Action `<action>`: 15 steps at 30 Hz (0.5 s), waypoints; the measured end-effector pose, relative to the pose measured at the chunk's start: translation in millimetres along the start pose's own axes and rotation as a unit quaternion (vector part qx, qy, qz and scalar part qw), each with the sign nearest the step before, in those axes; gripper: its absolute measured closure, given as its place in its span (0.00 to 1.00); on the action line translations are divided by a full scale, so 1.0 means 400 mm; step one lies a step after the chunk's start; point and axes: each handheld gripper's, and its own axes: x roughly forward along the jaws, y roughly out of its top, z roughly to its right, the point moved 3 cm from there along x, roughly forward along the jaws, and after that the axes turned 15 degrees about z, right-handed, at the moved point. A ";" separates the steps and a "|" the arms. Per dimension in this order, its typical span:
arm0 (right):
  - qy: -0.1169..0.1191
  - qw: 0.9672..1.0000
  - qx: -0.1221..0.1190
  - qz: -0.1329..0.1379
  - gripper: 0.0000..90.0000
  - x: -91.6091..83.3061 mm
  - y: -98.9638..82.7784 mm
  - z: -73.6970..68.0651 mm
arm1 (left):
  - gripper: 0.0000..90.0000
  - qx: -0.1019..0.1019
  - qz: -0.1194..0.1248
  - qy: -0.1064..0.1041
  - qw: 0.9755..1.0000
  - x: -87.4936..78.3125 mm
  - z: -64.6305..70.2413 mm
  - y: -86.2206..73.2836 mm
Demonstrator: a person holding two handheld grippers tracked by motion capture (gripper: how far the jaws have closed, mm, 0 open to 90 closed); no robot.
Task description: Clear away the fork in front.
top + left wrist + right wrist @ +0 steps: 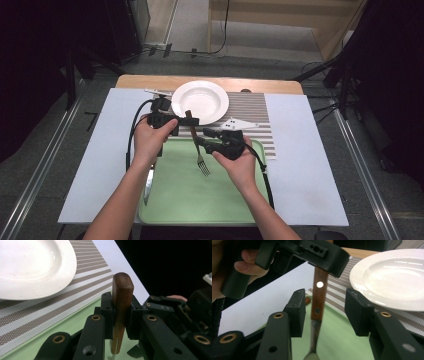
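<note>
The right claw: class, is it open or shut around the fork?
Open. The right claw has its jaws apart on either side of the fork, with gaps showing.

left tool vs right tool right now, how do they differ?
Grip: the left tool is shut on the fork, pinching its wooden handle near the end; the right tool is open, with the handle standing in the gap, touching neither jaw.
Place: the left tool sits by the white plate; the right tool hangs over the green tray.
Shared: both are black and hand-held.
</note>
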 end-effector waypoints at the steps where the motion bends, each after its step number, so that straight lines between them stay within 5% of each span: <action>1: 0.005 1.000 0.006 -0.005 0.55 -0.002 0.003 0.003 | 0.87 0.006 0.000 0.003 1.000 -0.003 0.003 0.002; 15: 0.025 0.999 0.022 -0.019 0.51 -0.022 0.025 0.022 | 0.87 0.042 -0.014 -0.008 0.999 -0.030 0.025 0.011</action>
